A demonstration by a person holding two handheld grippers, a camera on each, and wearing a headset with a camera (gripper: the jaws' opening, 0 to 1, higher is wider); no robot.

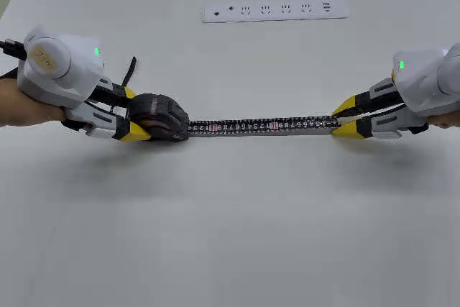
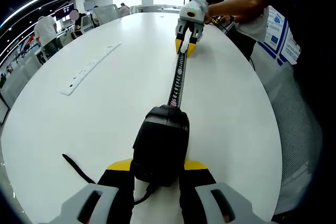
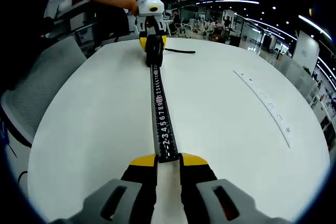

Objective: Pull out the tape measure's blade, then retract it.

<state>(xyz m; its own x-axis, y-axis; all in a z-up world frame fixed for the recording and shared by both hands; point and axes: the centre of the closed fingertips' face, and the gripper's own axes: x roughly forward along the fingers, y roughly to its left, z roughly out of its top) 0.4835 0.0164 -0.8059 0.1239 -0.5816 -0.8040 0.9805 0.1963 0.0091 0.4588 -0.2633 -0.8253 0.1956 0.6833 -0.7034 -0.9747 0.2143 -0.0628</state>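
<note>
White bench top (image 1: 230, 235) lies bare along its near edge. Past that, midway across, the tape measure stretches side to side. Toward the bench's left edge the left gripper (image 1: 136, 113) has its yellow-tipped jaws closed around the black tape measure case (image 1: 162, 116); the jaws cover the rear of the case, and in the left gripper view its underside cannot be made out. A thin black strap (image 1: 130, 71) trails behind it on the bench. The blade (image 1: 262, 126) runs out flat along the surface to the right gripper (image 1: 346, 118), whose jaws pinch its end; the hook is hidden between them. Digits read near each end but blur at mid-span. Both hands are cut off by the picture's sides. Near the far edge lies a white power strip (image 1: 275, 11).
</note>
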